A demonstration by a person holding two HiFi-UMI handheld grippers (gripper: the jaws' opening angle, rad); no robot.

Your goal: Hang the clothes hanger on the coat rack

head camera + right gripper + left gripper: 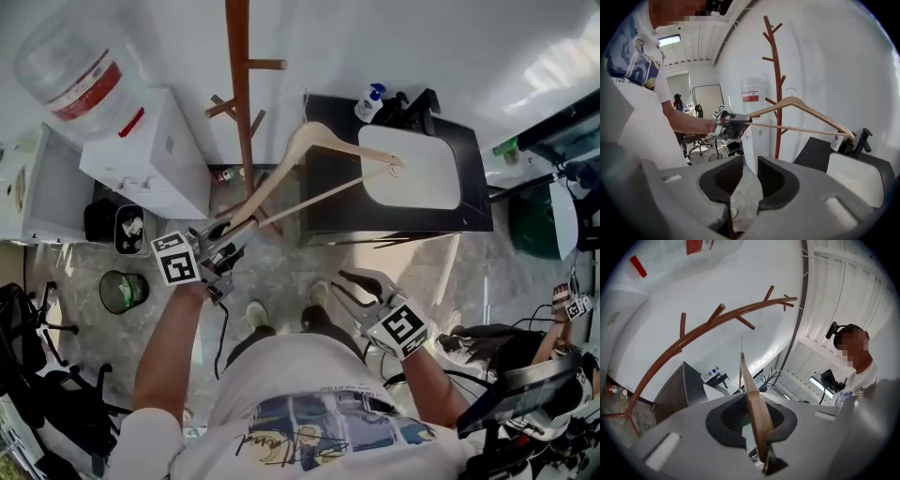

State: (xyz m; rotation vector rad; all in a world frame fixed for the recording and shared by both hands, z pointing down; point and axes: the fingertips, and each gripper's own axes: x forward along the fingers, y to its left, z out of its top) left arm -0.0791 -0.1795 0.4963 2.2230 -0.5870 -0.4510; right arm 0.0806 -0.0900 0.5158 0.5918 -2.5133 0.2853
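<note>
The left tool has its jaws closed to a narrow gap on one end of the wooden clothes hanger, at the corner where the shoulder arm meets the crossbar. The hanger is in the air, reaching out roughly level from the pads, just beside the brown coat rack and not yet on any peg. In the head view its far end shows over the dark counter. The right tool hangs lower with its jaws a little apart and nothing between them

The hanger looks light and stiff, so it should not sag or bend. The wood seems smooth, though, and gripped at its very tip the long body can likely pivot or slip in the pads. Its thin wire hook is a small target for a peg. A hold nearer the neck, under that hook, would probably give steadier aim
</note>
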